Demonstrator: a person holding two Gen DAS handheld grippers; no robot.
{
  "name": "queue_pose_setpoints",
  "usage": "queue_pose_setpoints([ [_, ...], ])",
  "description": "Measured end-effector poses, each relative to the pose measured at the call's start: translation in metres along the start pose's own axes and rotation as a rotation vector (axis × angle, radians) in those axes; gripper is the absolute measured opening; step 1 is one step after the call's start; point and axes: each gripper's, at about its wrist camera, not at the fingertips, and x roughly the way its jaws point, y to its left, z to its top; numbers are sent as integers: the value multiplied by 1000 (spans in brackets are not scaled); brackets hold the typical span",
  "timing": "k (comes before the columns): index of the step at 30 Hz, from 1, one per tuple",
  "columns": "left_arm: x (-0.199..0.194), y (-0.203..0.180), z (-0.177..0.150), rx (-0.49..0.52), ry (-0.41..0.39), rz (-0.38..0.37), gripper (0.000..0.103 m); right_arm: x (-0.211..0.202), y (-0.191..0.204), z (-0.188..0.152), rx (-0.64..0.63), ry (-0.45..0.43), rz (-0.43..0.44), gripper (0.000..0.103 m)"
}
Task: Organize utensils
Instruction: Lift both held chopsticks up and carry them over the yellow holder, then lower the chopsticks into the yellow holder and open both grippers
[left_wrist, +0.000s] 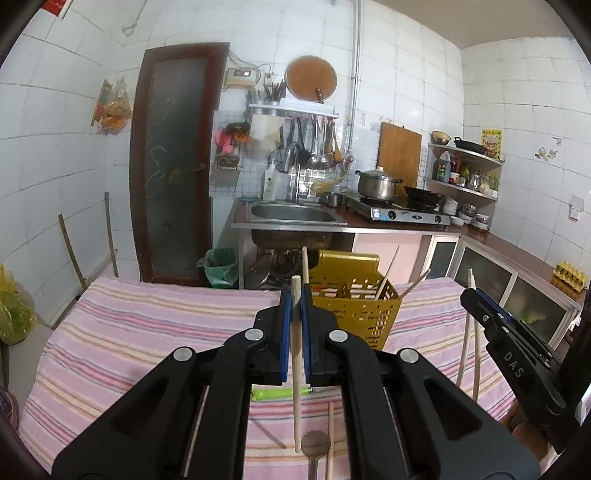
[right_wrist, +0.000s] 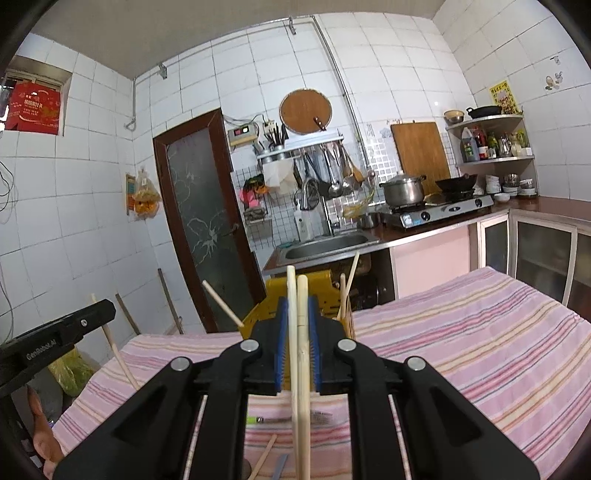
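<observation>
My left gripper is shut on one pale wooden chopstick, held upright above the striped cloth. My right gripper is shut on a pair of pale chopsticks, also upright; it shows at the right of the left wrist view. A yellow slotted utensil holder stands at the table's far edge just beyond both grippers, with chopsticks leaning in it; in the right wrist view the holder is mostly hidden behind the fingers. On the cloth lie a spoon, a loose chopstick and a green-handled utensil.
The table carries a pink striped cloth. Behind it are a sink counter, a gas stove with a pot, a dark glass door and a green bin. A fork lies on the cloth.
</observation>
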Motion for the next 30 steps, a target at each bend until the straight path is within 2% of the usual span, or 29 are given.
queue_pose_setpoints([
  [4,1,-6,18,18,-33,-14,4,5,2,17,8,-35,6,11],
  [11,16,-15,73,16,-105,-50,4,24,14,69,-12,-144,16,11],
  [19,50,-32,127,30,-205,-70,4,71,16,118,22,-265,24,11],
  [25,88,-38,142,37,-240,-73,4,113,16,123,19,-311,6,11],
  [30,129,-37,135,35,-225,-79,4,139,10,115,12,-339,1,11],
])
